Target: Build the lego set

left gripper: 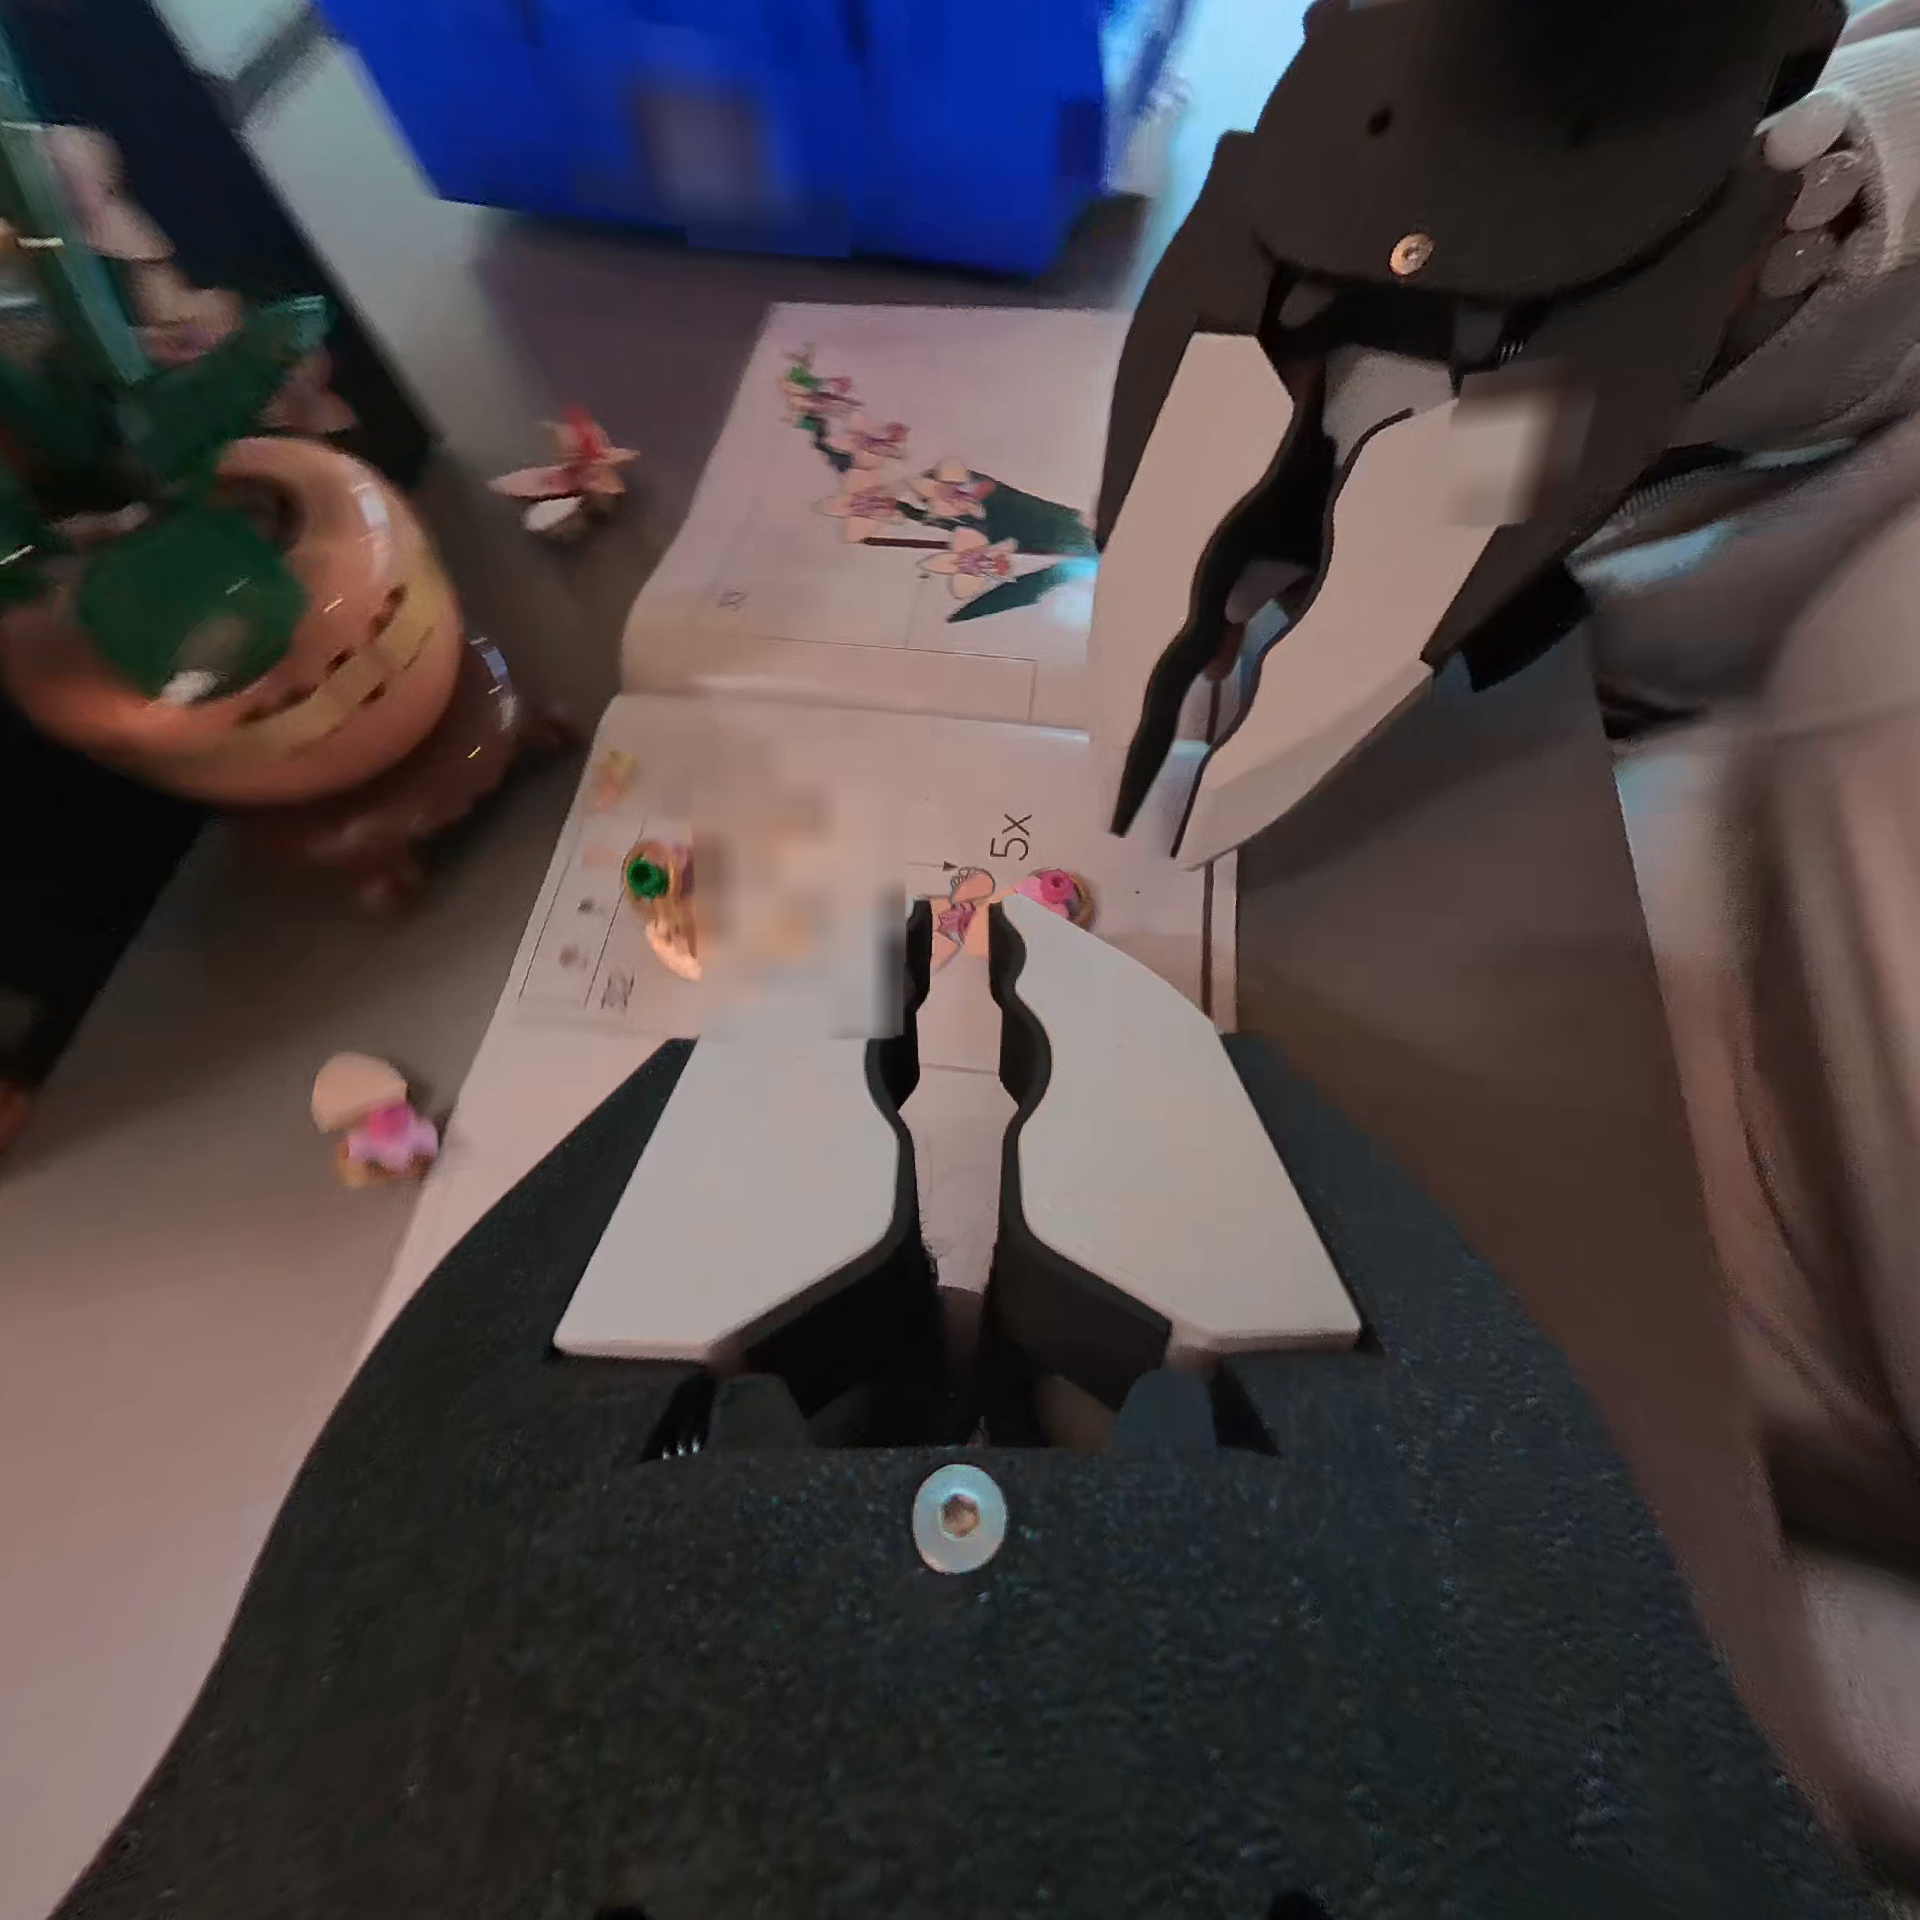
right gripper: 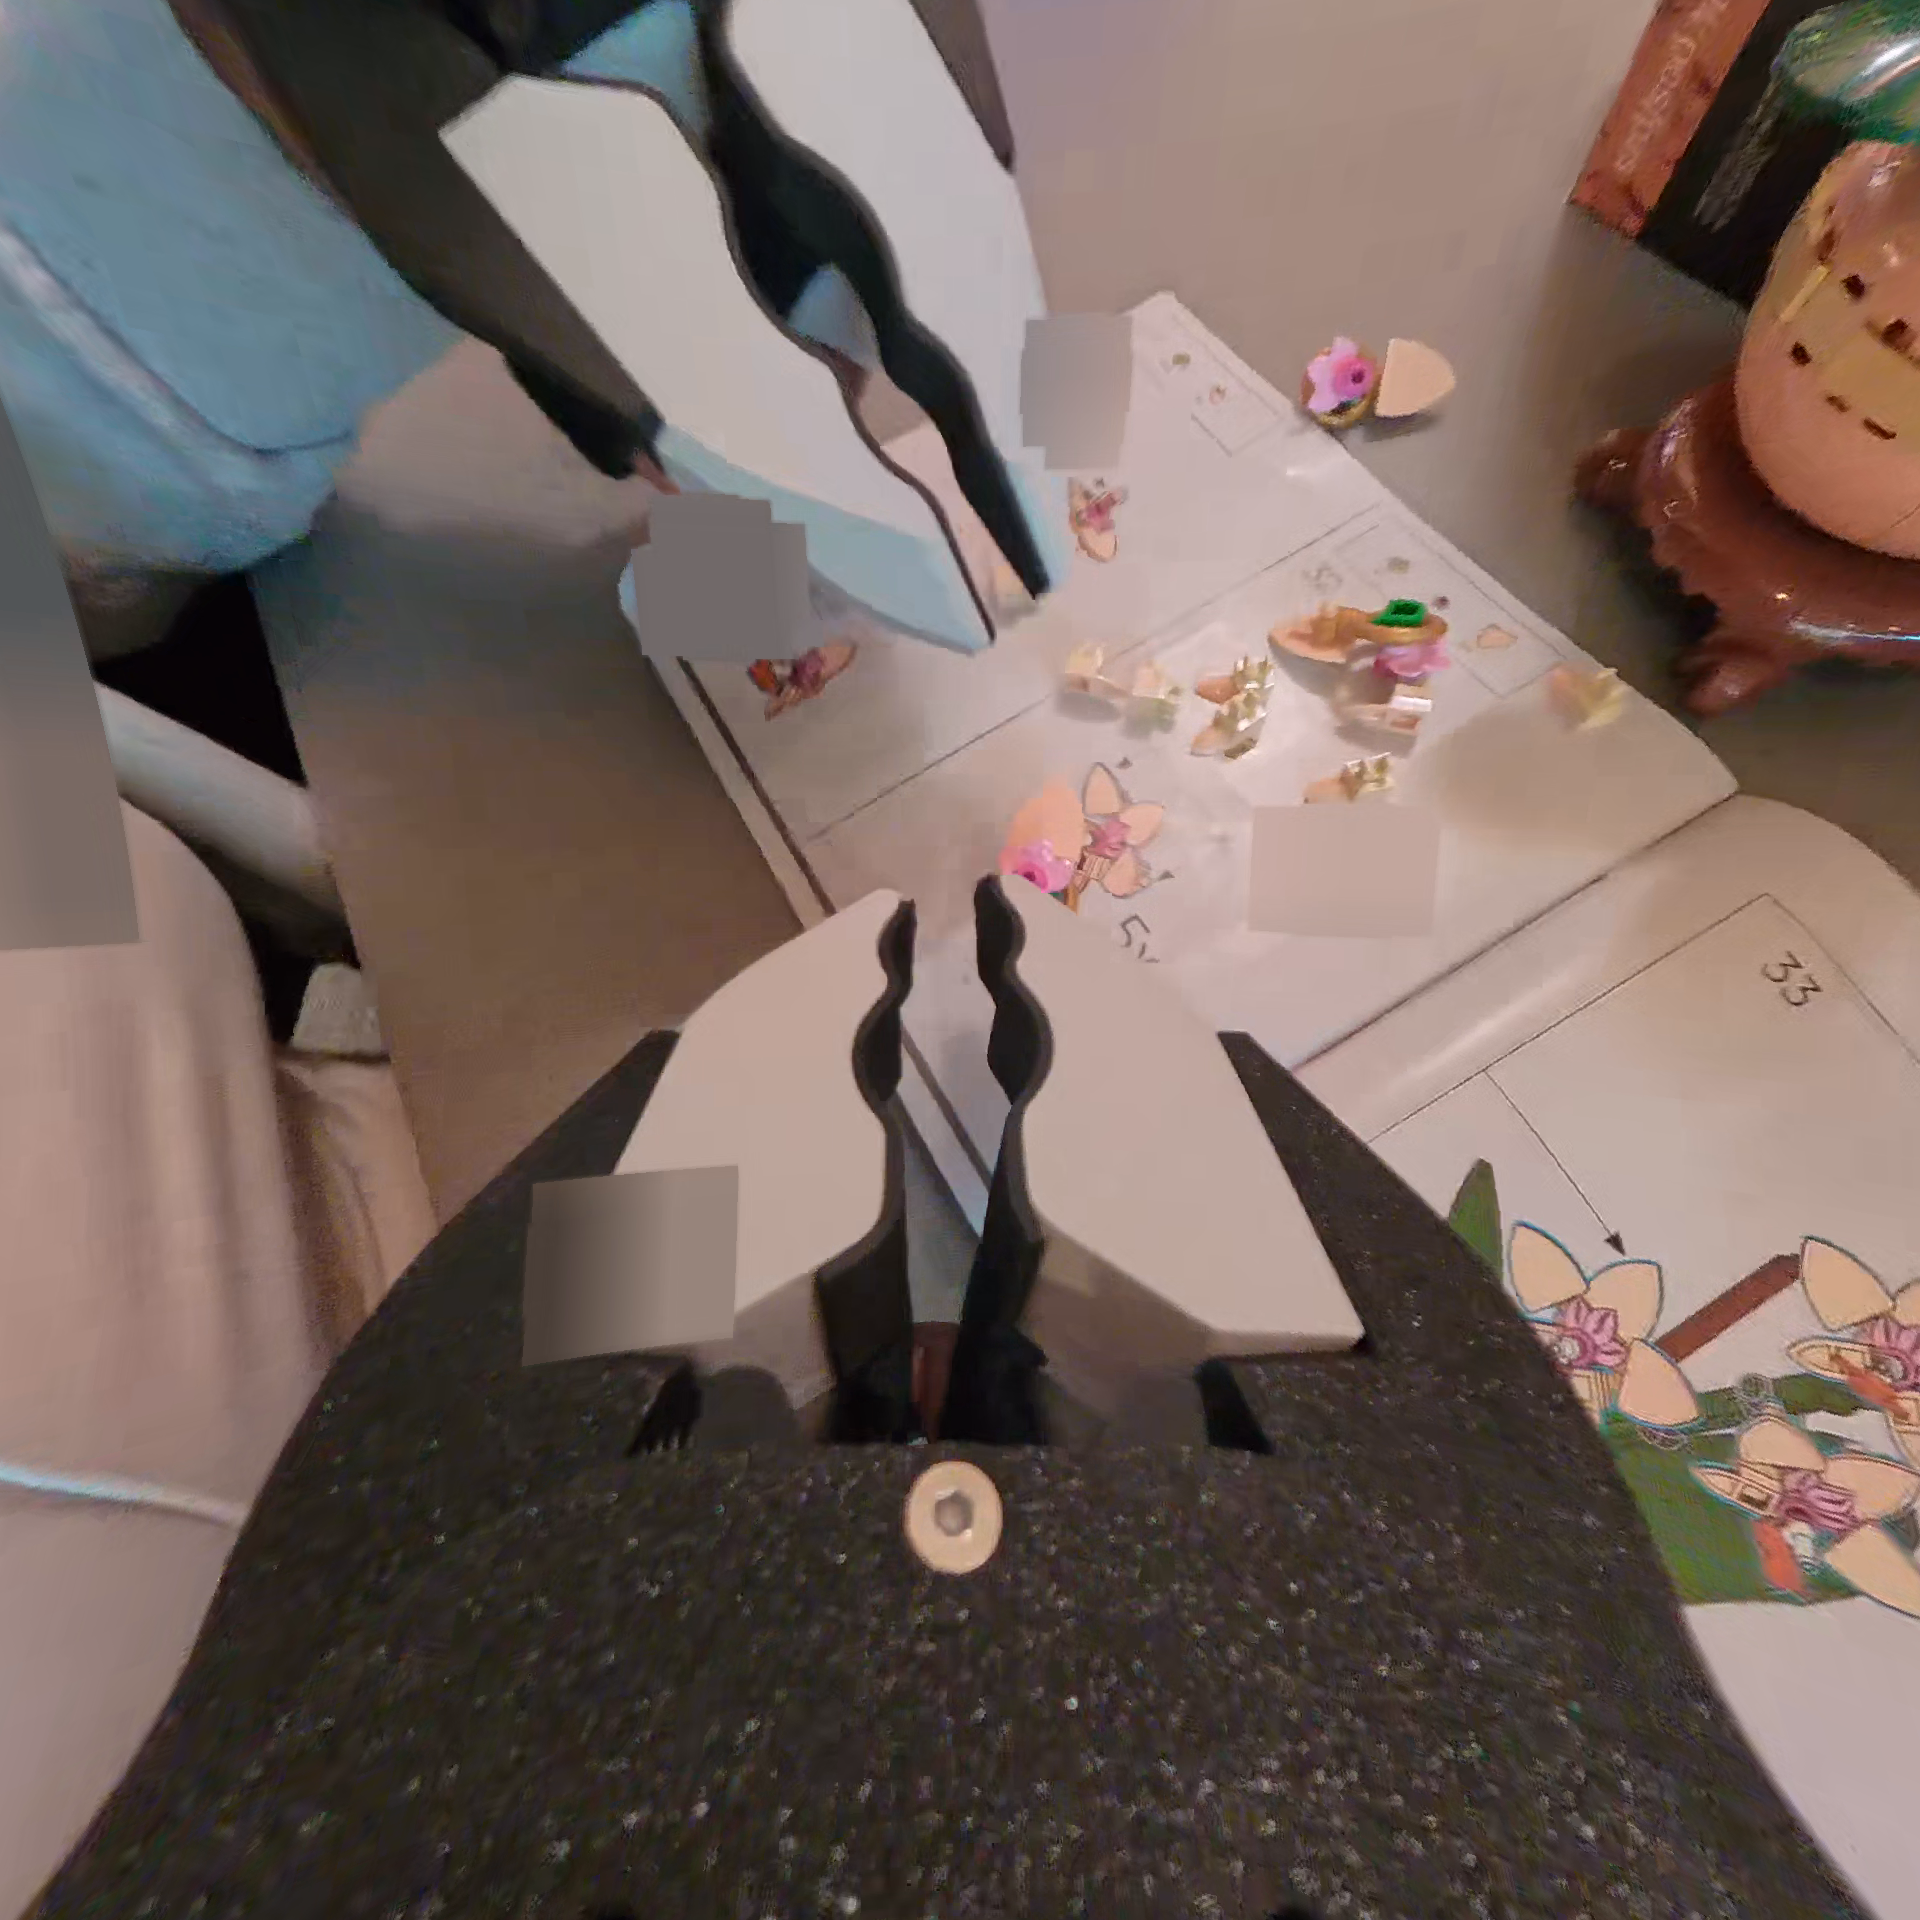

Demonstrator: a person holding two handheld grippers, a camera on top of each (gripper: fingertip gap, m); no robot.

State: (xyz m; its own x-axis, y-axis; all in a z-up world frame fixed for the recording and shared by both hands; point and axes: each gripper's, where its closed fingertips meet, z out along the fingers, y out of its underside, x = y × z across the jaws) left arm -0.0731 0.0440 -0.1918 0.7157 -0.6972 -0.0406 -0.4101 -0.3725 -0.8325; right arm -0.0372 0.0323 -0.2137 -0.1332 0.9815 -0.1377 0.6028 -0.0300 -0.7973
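An open instruction booklet (left gripper: pixel 831 644) (right gripper: pixel 1558 997) lies on the grey table. A small pink flower piece (left gripper: pixel 1055 894) (right gripper: pixel 1037 862) with a tan petal lies on the page. My left gripper (left gripper: pixel 956 914) is narrowly open and empty, its tips just left of that piece. My right gripper (right gripper: pixel 943 909) is narrowly open and empty, with the same piece just beyond its right tip. Each gripper shows in the other's view, the right gripper (left gripper: pixel 1153 836) hovering over the page and the left gripper (right gripper: pixel 1013 613) too. A gold piece with a green stud (left gripper: pixel 649 878) (right gripper: pixel 1392 623) and several small cream pieces (right gripper: pixel 1236 717) lie on the page.
A tan pot with green leaves (left gripper: pixel 260 623) (right gripper: pixel 1829 364) stands on a brown base beside the booklet. A built flower (left gripper: pixel 571 468) and a pink and tan piece (left gripper: pixel 374 1122) (right gripper: pixel 1361 379) lie on the table. A blue bin (left gripper: pixel 727 125) stands behind. A person's clothing (left gripper: pixel 1787 935) is close by. My right fingertips sit around 5 cm from my left ones. The built flower (left gripper: pixel 571 468) is about equally far from each gripper, around 20 cm.
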